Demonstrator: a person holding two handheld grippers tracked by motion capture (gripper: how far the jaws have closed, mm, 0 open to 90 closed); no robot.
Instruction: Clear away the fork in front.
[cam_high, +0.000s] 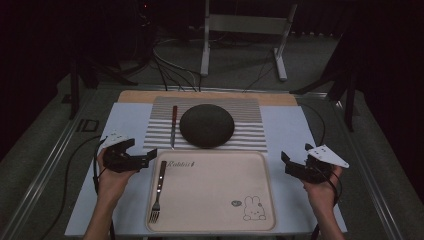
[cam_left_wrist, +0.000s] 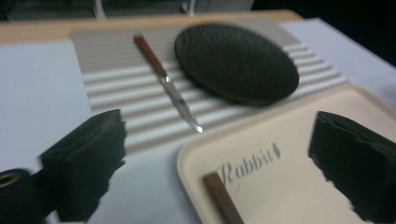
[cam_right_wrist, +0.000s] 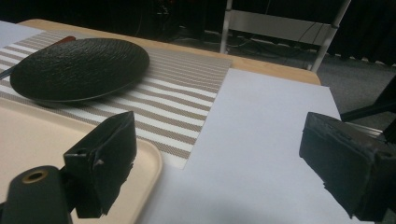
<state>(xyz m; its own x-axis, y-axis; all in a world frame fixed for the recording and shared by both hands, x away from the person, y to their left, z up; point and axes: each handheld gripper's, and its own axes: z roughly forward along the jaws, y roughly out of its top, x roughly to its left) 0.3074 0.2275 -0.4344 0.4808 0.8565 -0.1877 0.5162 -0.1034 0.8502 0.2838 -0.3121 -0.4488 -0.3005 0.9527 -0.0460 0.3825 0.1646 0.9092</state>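
A beige tray (cam_high: 215, 172) with a rabbit print lies at the near middle of the table. A fork (cam_high: 159, 190) rests along the tray's left side, tines toward me; its brown handle (cam_left_wrist: 223, 198) shows in the left gripper view. Beyond the tray, a striped placemat (cam_high: 250, 135) carries a dark round plate (cam_high: 207, 125) and a brown-handled knife (cam_high: 173, 127) left of the plate. My left gripper (cam_high: 145, 150) hovers open just off the tray's far left corner, nothing between its jaws. My right gripper (cam_high: 286, 164) stands open beside the tray's right edge, holding nothing.
A white sheet (cam_high: 125, 120) covers the tabletop under the tray and placemat. A wooden strip runs along the table's far edge (cam_high: 210, 95). A white metal stand (cam_high: 240, 25) and loose cables (cam_high: 170, 70) are on the floor behind the table.
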